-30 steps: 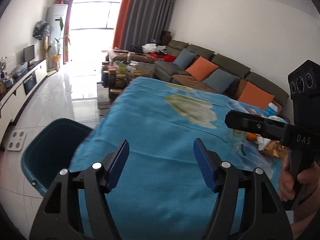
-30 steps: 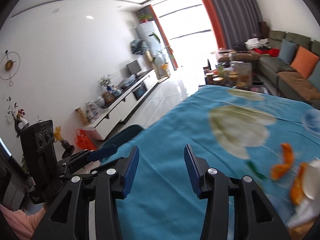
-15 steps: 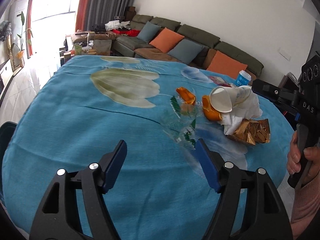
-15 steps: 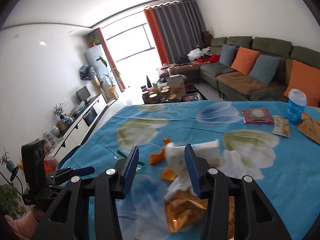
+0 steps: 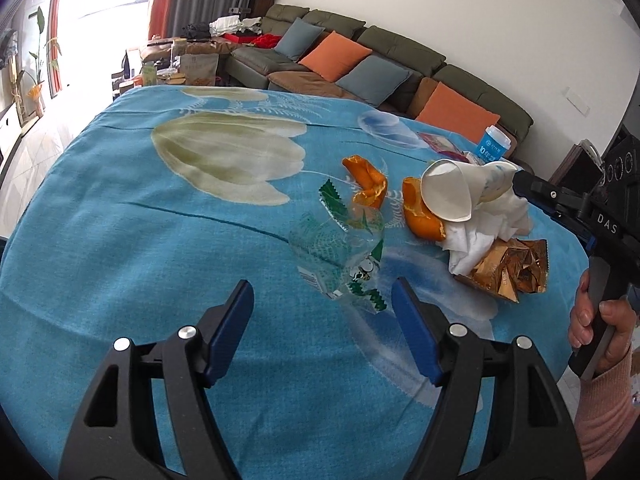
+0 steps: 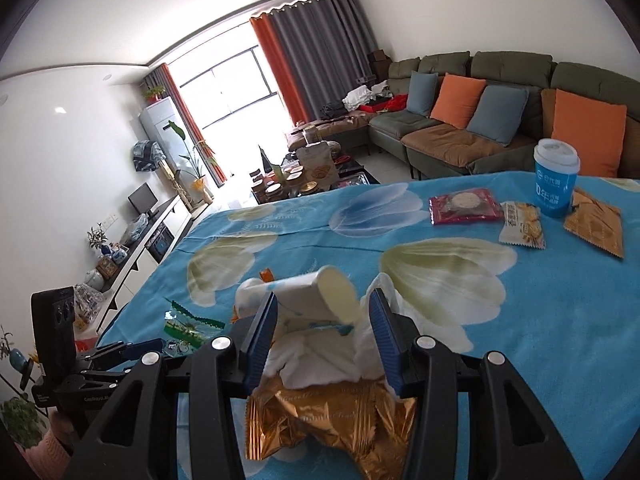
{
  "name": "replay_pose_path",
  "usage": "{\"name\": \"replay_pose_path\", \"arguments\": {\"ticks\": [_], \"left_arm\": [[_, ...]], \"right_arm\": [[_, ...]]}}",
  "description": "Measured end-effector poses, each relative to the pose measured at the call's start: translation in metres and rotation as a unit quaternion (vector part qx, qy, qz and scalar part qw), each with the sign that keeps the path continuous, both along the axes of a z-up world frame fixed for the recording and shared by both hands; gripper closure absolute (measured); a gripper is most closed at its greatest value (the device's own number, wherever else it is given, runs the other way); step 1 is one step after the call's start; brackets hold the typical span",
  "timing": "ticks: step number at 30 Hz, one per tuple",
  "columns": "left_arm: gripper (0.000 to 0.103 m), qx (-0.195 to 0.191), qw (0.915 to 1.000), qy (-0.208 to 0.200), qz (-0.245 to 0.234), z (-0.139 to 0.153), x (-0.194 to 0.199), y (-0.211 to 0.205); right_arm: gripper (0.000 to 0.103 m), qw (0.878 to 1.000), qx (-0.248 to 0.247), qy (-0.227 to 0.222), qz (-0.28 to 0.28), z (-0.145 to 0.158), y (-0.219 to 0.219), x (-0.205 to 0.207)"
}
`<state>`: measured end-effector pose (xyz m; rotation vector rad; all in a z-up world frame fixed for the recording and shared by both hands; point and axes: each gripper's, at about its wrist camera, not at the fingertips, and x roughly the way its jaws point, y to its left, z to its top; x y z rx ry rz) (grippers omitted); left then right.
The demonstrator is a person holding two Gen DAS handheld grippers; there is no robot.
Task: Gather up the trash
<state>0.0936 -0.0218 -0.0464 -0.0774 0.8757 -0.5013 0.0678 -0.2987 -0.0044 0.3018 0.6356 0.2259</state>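
Over a blue flowered cloth [image 5: 120, 248], the left gripper [image 5: 322, 320] is hanging with its jaws spread wide and nothing between them, a clear green-printed wrapper [image 5: 340, 256] lying just ahead of its tips. Beyond that, orange peels [image 5: 368, 186] are sitting beside a tipped paper cup [image 5: 448, 190], crumpled tissue [image 5: 476, 236] and a gold wrapper [image 5: 508, 268]. At right, the right gripper [image 6: 322, 320] is reaching over this heap, jaws parted on either side of the cup and tissue; whether its pads are pressing them cannot be told.
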Motion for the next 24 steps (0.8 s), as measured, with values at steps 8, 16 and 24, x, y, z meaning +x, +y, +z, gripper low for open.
{"name": "replay_pose_path", "arguments": {"ticks": [8, 16, 24], "left_arm": [[0.065, -0.016, 0.9997, 0.017, -0.009, -0.005, 0.008, -0.003], [0.079, -0.016, 0.9998, -0.002, -0.013, -0.001, 0.003, -0.003], [0.081, -0.008, 0.9993, -0.036, -0.005, 0.013, -0.009, 0.008]], "right_arm": [[0.068, 0.999, 0.006, 0.002, 0.051, 0.000, 0.010, 0.012], [0.094, 0.996, 0.000, -0.009, 0.088, 0.004, 0.024, 0.003], [0.099, 0.993, -0.010, -0.031, 0.112, 0.017, 0.045, -0.005]]}}
